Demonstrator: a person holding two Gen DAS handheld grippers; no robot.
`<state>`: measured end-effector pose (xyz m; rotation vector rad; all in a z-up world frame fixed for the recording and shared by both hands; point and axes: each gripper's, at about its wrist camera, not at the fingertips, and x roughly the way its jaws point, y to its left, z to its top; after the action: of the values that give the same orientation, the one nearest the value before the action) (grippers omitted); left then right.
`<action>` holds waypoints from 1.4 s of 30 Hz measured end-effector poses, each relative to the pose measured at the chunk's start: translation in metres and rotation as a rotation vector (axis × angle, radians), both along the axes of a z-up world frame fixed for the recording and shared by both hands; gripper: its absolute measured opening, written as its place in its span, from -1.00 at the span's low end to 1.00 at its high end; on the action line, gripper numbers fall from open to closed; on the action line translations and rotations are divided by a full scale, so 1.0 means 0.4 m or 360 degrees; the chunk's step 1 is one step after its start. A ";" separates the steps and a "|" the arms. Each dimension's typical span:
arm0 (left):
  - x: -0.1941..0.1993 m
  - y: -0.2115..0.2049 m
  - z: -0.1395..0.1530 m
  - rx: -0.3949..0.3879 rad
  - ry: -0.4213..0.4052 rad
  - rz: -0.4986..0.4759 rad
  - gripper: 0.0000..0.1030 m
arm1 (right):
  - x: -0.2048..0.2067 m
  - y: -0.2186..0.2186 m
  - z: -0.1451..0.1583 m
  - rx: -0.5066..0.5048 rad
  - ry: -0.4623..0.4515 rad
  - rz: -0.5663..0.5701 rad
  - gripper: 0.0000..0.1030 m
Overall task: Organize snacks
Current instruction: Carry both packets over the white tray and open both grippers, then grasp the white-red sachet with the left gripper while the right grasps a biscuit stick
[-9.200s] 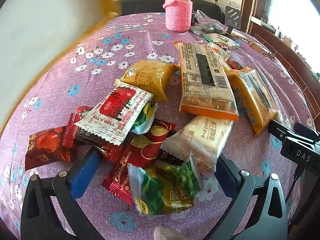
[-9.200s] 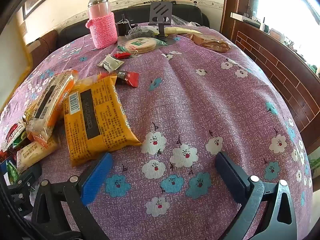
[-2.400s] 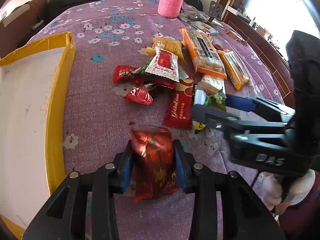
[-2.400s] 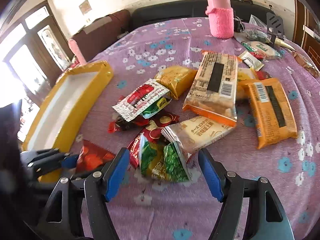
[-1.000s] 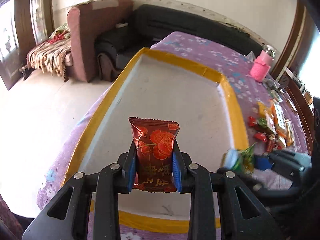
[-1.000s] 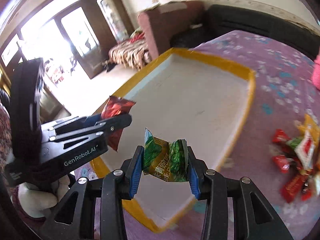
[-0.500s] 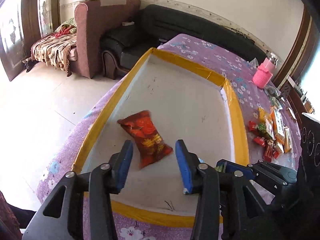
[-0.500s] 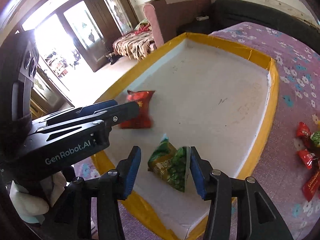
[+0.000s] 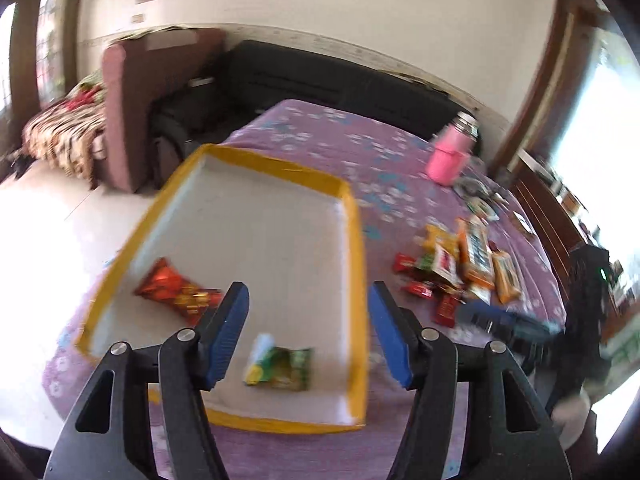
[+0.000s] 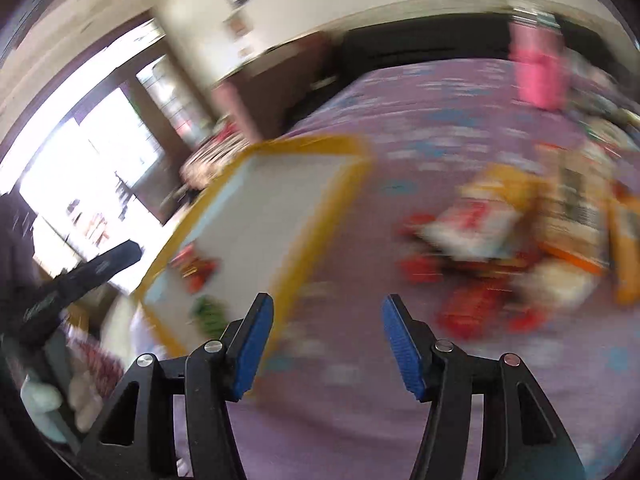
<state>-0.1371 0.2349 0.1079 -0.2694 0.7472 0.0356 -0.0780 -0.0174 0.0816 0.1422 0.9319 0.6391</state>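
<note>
A yellow-rimmed white tray [image 9: 358,240] lies on the purple flowered cloth. In it lie a red snack packet [image 9: 176,290] at the left and a green snack packet [image 9: 282,366] near the front. My left gripper [image 9: 308,336] is open and empty, above the tray's near end. My right gripper [image 10: 326,346] is open and empty, over the cloth to the right of the tray [image 10: 316,232]; this view is blurred. A pile of snack packets [image 9: 460,268] lies on the cloth to the right of the tray, also in the right wrist view [image 10: 520,240].
A pink bottle [image 9: 450,152] stands at the far side of the table, with small items beyond it. A dark sofa [image 9: 320,80] and a brown armchair [image 9: 132,92] stand behind. The right gripper's body [image 9: 520,328] shows at the right of the left wrist view.
Both packets now lie in the tray and both grippers have opened wider. Both grippers have pulled back; the right one swings toward the snack pile.
</note>
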 end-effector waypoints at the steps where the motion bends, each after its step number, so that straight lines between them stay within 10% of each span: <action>1: 0.007 -0.019 -0.002 0.0002 0.0007 -0.0026 0.19 | 0.020 -0.059 -0.004 0.0002 0.0016 -0.0097 0.14; 10: 0.053 -0.143 -0.043 0.0004 0.0122 -0.0190 0.19 | 0.127 -0.324 -0.048 0.0073 0.0159 -0.0524 0.18; 26: 0.151 -0.284 -0.058 0.0132 0.0180 -0.0345 0.19 | 0.227 -0.209 -0.121 -0.0180 0.0171 -0.0704 0.23; 33: 0.279 -0.373 -0.096 0.0237 0.0270 -0.0467 0.18 | 0.226 -0.244 -0.129 -0.0164 0.0163 -0.0709 -0.54; 42: 0.404 -0.472 -0.150 0.0460 0.0301 -0.0665 0.17 | 0.227 -0.285 -0.138 -0.0007 0.0245 -0.0665 -0.63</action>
<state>0.0247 0.0461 0.0480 0.1709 0.9627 -0.2281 0.0129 -0.1314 0.0264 0.3754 1.0137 0.2408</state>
